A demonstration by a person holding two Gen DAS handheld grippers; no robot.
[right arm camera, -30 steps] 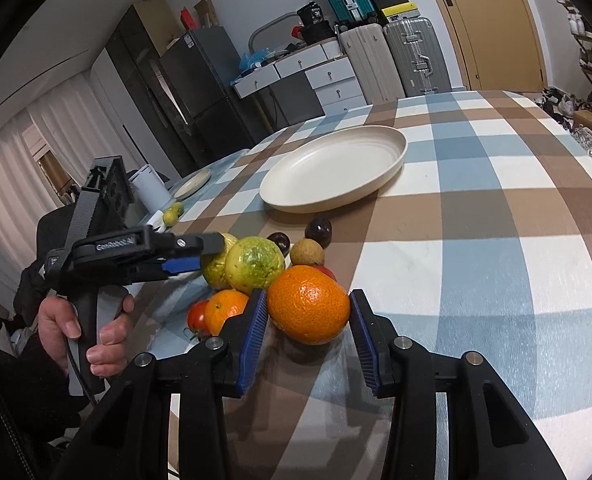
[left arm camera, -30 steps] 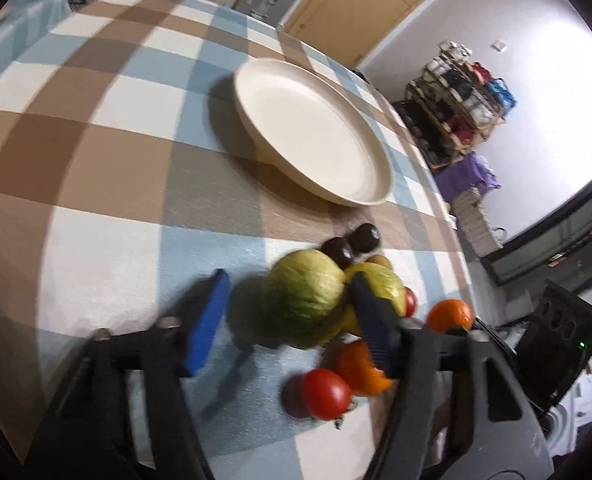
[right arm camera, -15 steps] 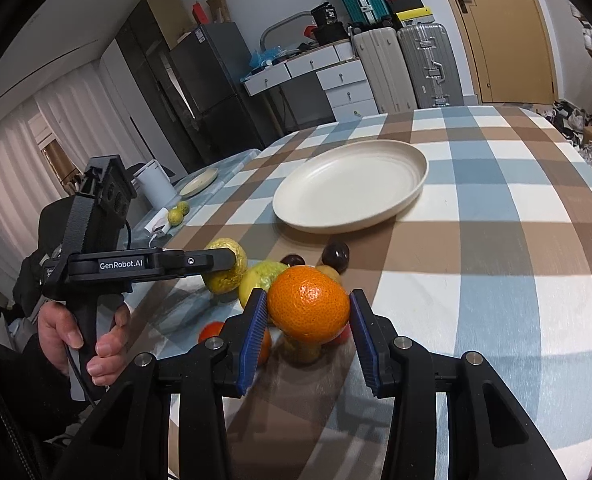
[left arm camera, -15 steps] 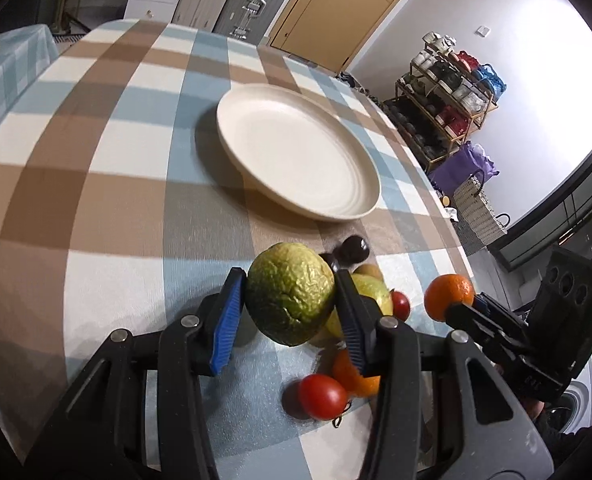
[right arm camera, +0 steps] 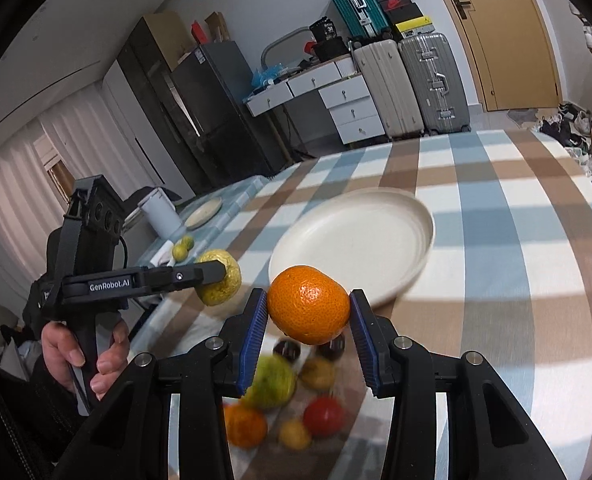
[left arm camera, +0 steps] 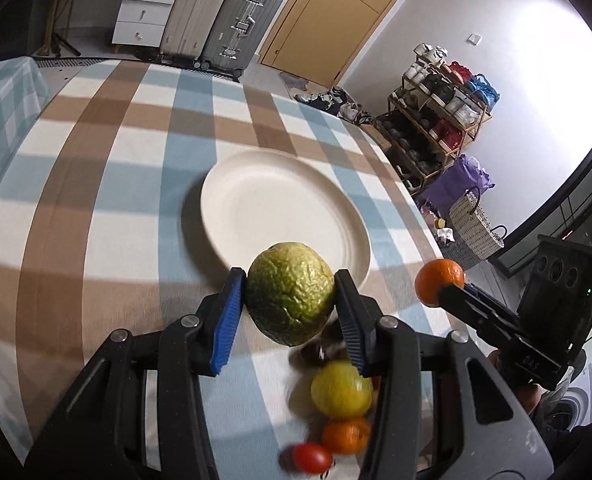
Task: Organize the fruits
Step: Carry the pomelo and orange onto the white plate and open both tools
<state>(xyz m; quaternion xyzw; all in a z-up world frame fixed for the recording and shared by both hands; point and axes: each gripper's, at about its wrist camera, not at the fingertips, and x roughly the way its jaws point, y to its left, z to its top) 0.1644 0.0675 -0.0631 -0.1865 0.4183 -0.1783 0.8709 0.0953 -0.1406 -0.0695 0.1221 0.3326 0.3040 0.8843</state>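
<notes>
My left gripper (left arm camera: pixel 289 300) is shut on a bumpy green-yellow fruit (left arm camera: pixel 289 298) and holds it above the table, just short of the white plate (left arm camera: pixel 283 208). My right gripper (right arm camera: pixel 308 312) is shut on an orange (right arm camera: pixel 308 310), also lifted, near the plate's (right arm camera: pixel 352 248) near rim. The orange also shows in the left wrist view (left arm camera: pixel 439 282), and the green-yellow fruit in the right wrist view (right arm camera: pixel 221 282). Below the grippers lies a pile of fruit: a yellow-green one (left arm camera: pixel 342 390), a small orange (left arm camera: pixel 346 434), a red tomato (left arm camera: pixel 312 458) and dark round ones (right arm camera: pixel 287 350).
The checked tablecloth (left arm camera: pixel 95 208) covers the table. A side table at the left holds a white mug (right arm camera: pixel 161 214), a small plate (right arm camera: pixel 203 212) and small green fruits (right arm camera: pixel 181 248). Suitcases (right arm camera: pixel 412 80) and drawers stand beyond the far edge; a shelf (left arm camera: pixel 444 120) stands at the right.
My left gripper closed on the green-yellow fruit and lifted it off the pile toward the plate. My right gripper rose with the orange and moved toward the plate too.
</notes>
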